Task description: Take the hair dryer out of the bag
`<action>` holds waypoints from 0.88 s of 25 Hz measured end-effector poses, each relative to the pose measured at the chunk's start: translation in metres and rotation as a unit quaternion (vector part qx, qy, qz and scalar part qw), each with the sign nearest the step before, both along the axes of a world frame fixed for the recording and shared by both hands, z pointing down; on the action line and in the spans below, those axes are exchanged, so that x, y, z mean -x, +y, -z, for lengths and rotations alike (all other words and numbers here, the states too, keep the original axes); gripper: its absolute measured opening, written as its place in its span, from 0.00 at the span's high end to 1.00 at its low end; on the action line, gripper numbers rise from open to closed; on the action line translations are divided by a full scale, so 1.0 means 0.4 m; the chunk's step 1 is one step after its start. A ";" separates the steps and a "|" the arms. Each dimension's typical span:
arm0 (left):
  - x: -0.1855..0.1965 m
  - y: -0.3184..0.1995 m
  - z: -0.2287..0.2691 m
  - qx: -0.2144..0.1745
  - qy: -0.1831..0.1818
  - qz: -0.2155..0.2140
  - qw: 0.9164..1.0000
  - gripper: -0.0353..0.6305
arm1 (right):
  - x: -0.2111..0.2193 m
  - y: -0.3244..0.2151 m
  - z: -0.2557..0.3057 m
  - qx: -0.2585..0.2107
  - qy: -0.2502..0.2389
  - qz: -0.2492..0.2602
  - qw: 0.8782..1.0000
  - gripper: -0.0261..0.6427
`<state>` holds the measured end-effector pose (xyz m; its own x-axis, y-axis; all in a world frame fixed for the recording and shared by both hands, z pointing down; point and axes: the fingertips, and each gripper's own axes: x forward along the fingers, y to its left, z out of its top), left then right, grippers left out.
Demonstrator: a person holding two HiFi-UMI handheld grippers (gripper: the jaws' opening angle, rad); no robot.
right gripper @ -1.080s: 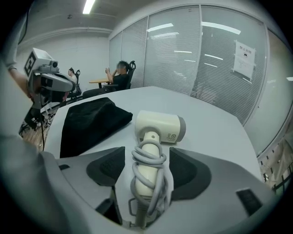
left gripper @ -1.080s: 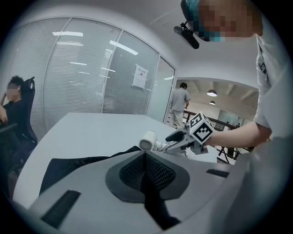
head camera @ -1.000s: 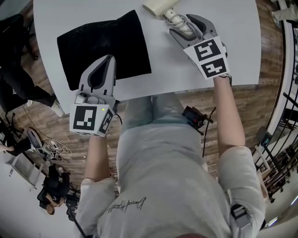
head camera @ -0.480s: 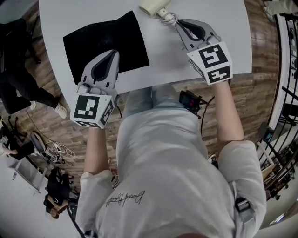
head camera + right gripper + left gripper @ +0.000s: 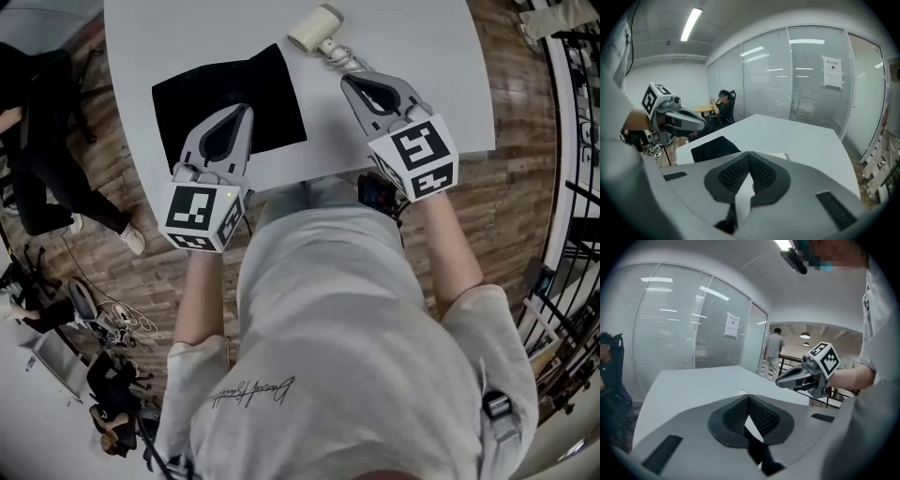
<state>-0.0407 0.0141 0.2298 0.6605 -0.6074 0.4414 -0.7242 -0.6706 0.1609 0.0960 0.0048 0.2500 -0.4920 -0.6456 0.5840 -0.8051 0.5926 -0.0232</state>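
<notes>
- Head view: a grey table [image 5: 412, 56] fills the top; a flat black bag [image 5: 230, 98] lies on it at 11 o'clock from the picture's centre; the cream hair dryer [image 5: 314, 28] lies on the bare tabletop outside the bag, at 1 o'clock from the bag's far corner, near it but apart; its cord [image 5: 342, 58] trails toward 5 o'clock.
- Same view: the left gripper [image 5: 242, 112] points toward 12 o'clock with its tip over the bag's near edge; the right gripper [image 5: 349, 81] points toward 11 o'clock, its tip at 5 o'clock from the dryer and just over the cord's end; whether it touches the cord cannot be told here; the person's pale shirt [image 5: 328, 328] fills the lower half, above wooden floor [image 5: 122, 225].
- Left gripper view: the left gripper [image 5: 748, 399] is clenched, its ribbed pads meeting at the tip with nothing between them; the right gripper [image 5: 779, 379] hangs in the air at 2 o'clock; beyond are a glass partition [image 5: 670, 333] with a paper notice [image 5: 732, 325], and a standing person [image 5: 775, 350].
- Right gripper view: the right gripper [image 5: 750, 155] has just been closing; its pads now meet, empty; the bag [image 5: 715, 147] lies at 10 o'clock on the table, the left gripper [image 5: 699, 124] held above it; a seated person [image 5: 723, 105] is at the far wall.
</notes>
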 end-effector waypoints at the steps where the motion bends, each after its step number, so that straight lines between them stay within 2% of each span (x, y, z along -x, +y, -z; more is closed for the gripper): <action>1: 0.001 0.003 0.011 -0.006 0.004 -0.002 1.000 0.93 | 0.004 0.004 0.005 -0.001 0.000 0.001 1.000 0.92; 4: 0.011 0.008 0.021 -0.012 0.002 0.001 1.000 0.93 | 0.015 0.013 0.008 0.000 -0.003 0.001 1.000 0.92; 8: 0.023 0.008 0.029 -0.009 -0.001 0.011 1.000 0.93 | 0.037 0.016 0.026 0.009 -0.031 -0.006 0.999 0.92; 11: 0.026 0.000 0.038 -0.014 0.005 0.022 1.000 0.93 | 0.050 0.009 0.037 0.002 -0.028 0.001 1.000 0.92; 22: 0.029 0.000 0.059 -0.026 0.007 0.017 1.000 0.93 | 0.082 -0.003 0.044 -0.003 -0.036 0.008 0.999 0.92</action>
<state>-0.0524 0.0143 0.2063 0.6451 -0.6509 0.4001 -0.7444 -0.6535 0.1371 0.0632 0.0037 0.2325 -0.5435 -0.6406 0.5425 -0.7917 0.6059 -0.0777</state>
